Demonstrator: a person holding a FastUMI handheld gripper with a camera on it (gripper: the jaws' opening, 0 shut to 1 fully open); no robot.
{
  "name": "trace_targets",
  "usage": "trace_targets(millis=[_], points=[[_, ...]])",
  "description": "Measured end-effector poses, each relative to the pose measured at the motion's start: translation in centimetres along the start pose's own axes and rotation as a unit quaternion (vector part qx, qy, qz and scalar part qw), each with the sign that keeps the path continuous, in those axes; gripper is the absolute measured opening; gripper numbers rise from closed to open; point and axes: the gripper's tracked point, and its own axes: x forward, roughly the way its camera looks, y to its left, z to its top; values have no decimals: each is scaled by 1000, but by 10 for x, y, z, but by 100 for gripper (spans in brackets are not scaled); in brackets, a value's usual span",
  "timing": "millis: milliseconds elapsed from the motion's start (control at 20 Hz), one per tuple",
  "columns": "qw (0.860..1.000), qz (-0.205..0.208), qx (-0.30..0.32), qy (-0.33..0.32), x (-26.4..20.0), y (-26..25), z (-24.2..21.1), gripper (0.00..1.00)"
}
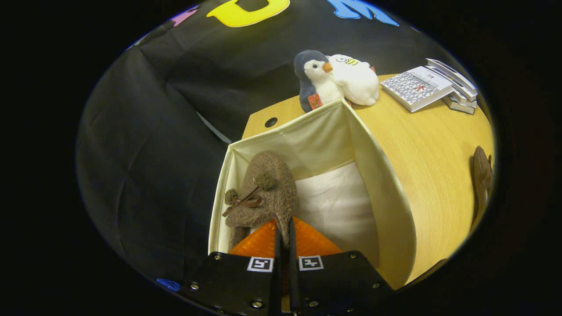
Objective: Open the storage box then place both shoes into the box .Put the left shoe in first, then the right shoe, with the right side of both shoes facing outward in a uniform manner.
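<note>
The tongs (pixel 284 228) were pressed nearly together, pinching the heel edge of a brown felt shoe (pixel 268 193) and holding it inside the open storage box (pixel 395 210), against the box's left wall with its toe pointing away toward the far wall. A small bow with two pompoms sat on the shoe's upper. The box's pale fabric floor lay bare beside the shoe, leaving room for a second one. That second shoe (pixel 481 175) lay on the tabletop (pixel 434 153) well to the right of the box, near the edge.

Judging by its look, the shoe was light, soft and floppy, with a fuzzy surface that would grip well; a thin pinch on the collar or heel rim would likely carry it, though the body might sag and swing. The box walls looked like limp cloth and could buckle if pushed.

Beyond the box stood a plush penguin (pixel 314 79), a white plush toy (pixel 358 79) and stacked books (pixel 417 87)
</note>
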Motion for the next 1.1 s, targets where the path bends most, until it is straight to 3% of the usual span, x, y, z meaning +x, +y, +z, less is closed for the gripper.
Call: trace_targets(millis=[100,150,300,700,1100], points=[[1000,26,-12,-1,-4,9,2,34],[999,40,-16,-1,-8,15,3,41],[998,54,-43,-8,-26,18,11,99],[988,78,-103,-82,-109,-8,58,98],[983,35,-120,-133,-168,-91,92,98]])
